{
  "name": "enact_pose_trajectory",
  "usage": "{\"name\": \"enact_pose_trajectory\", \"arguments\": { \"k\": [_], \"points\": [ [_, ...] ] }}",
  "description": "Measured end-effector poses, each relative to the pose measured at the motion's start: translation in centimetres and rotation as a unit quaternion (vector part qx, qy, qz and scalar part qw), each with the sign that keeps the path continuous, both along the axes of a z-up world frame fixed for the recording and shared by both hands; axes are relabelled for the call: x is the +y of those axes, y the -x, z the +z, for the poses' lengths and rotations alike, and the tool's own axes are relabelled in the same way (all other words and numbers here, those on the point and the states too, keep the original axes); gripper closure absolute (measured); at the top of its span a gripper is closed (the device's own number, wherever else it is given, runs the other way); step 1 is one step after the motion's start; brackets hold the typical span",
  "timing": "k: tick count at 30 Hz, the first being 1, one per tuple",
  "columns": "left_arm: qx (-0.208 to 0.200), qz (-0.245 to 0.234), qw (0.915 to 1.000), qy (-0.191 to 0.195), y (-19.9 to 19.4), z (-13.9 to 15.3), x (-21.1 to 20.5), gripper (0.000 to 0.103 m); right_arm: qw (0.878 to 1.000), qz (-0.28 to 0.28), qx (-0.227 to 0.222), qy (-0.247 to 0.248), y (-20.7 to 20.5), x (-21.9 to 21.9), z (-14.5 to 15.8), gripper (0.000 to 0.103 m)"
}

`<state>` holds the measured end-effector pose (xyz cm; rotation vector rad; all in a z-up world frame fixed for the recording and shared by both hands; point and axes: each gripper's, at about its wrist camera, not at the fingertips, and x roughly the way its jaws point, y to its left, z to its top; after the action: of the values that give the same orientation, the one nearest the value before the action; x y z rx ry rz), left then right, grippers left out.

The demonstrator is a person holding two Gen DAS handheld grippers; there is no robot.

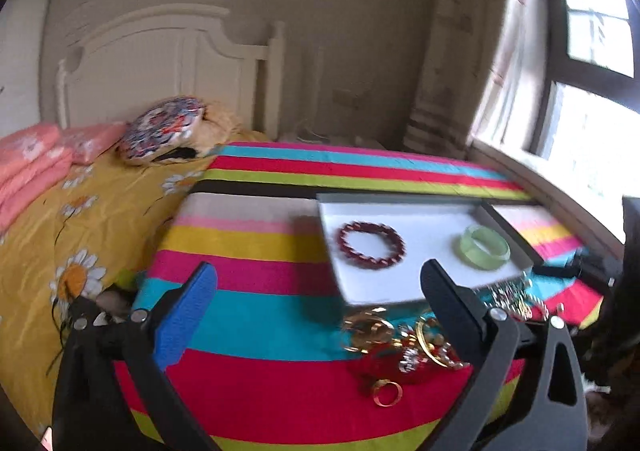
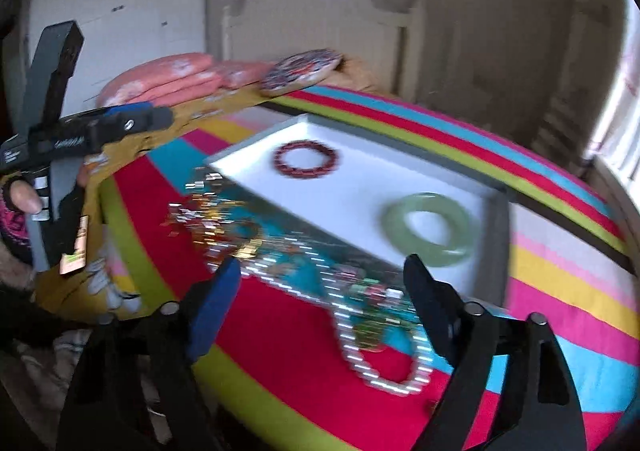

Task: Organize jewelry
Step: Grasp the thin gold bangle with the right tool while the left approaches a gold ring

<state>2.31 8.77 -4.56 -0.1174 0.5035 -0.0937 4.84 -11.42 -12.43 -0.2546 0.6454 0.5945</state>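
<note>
1. Jewelry pile [image 1: 404, 347] sits loose at 5 o'clock on the striped cloth [image 1: 256, 375] in the left view; one red bracelet [image 1: 370, 244] and one green bangle [image 1: 485, 247] already lie in the white tray [image 1: 424, 221]. Left gripper [image 1: 320, 315]: released, empty.
2. Right view: same two pieces in the tray, one pearl strand [image 2: 384, 355] at 6 o'clock still outside. Right gripper [image 2: 320, 315] is spread, nothing grasped. Mostly unsorted, I'd say.

red bead bracelet [image 1: 371, 244], seemingly pale-green bangle [image 1: 485, 247]

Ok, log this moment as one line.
tray: red bead bracelet, green bangle inside | jewelry pile: on striped cloth, outside tray | left gripper: open, empty | right gripper: open, empty
</note>
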Motion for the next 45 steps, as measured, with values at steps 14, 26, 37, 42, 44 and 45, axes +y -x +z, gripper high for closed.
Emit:
{"name": "enact_pose_trajectory", "arguments": {
  "k": [14,26,37,42,44,45],
  "points": [
    [0.003,-0.008,0.9999,0.010,2.6,-1.8,2.6,0.002,0.996,0.019,0.070,0.055,-3.4,6.2,-1.4,0.079],
    [0.047,-0.064,0.9956,0.050,2.1,-5.0,0.7,0.003,0.995,0.011,0.083,0.051,-4.5,7.0,-2.1,0.092],
    [0.071,-0.065,0.9923,0.078,-0.3,-5.2,-0.3,0.009,0.999,0.004,0.047,-0.004,-3.0,4.0,0.4,0.096],
    [0.092,-0.074,0.9888,0.091,-2.2,-5.5,-0.4,0.019,0.995,0.011,0.098,-0.021,-3.8,4.1,-1.0,0.094],
    [0.104,-0.071,0.9868,0.101,-3.0,-5.9,-0.3,0.026,0.995,0.010,0.099,-0.021,-3.8,4.1,-1.0,0.094],
    [0.116,-0.071,0.9851,0.105,-3.5,-6.3,-0.3,0.033,0.995,0.010,0.098,-0.019,-3.8,4.2,-1.0,0.093]
  ]
}}
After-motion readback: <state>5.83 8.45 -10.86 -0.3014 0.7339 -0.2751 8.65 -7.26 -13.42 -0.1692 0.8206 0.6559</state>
